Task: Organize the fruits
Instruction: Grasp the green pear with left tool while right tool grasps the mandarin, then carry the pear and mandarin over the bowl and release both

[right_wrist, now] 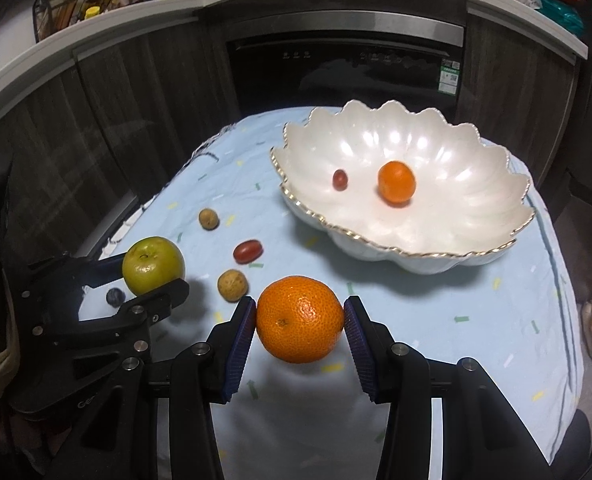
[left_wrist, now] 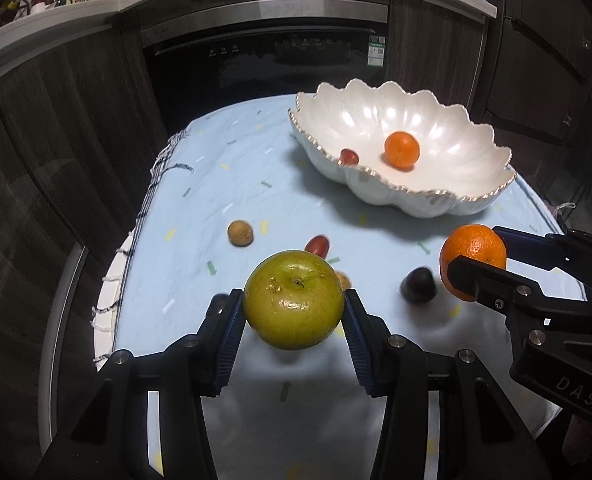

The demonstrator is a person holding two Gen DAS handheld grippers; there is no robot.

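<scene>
Left wrist view: left gripper (left_wrist: 294,306) pinches a green apple (left_wrist: 294,300) above the cloth (left_wrist: 216,184), bowl (left_wrist: 435,196) beyond holding a small orange (left_wrist: 402,149). Right wrist view: right gripper (right_wrist: 299,318) clamps an orange (right_wrist: 299,319) above the cloth, near a brown fruit (right_wrist: 232,285).

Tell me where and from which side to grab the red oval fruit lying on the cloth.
Grip the red oval fruit across its narrow middle, coming straight down from above. It lies flat on the cloth with its long axis roughly left to right, so the jaws should close front to back. Either gripper would first need to release its load.
</scene>
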